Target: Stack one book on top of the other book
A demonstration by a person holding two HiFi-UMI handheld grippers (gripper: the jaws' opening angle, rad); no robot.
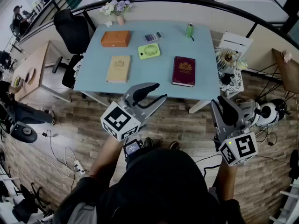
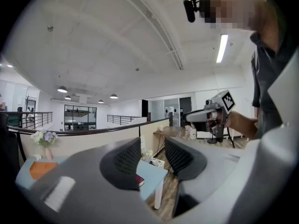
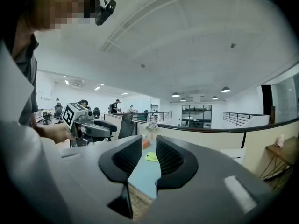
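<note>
- Left gripper (image 1: 158, 91): jaws apart with nothing between them. In its own view the gap (image 2: 153, 154) frames only a corner of the table (image 2: 152, 174) and a sliver of the red book (image 2: 139, 180).
- Right gripper (image 1: 223, 107): jaws parted by a narrower gap, also empty. Its view (image 3: 148, 157) looks along the tabletop to the green fan (image 3: 150, 157).
- Both grippers are at the lower centre of the head view, over the floor and short of the table's (image 1: 140, 85) near edge. They point level rather than down, which looks like a ready pose with no reach begun.
- The red book (image 1: 183, 71) lies flat, right of centre and near the front edge. That is the right gripper's side, so it looks the easier one to lift.
- The tan book (image 1: 118, 69) lies flat left of centre, well apart from the red one and unobstructed on top, so it could serve as the base.
- Behind the books, towards the top of the frame, are the fan (image 1: 149, 51), an orange box (image 1: 115, 38), a calculator (image 1: 153, 36) and a can (image 1: 189, 30). None of them lies between the books.
- No stacking has been done yet.
</note>
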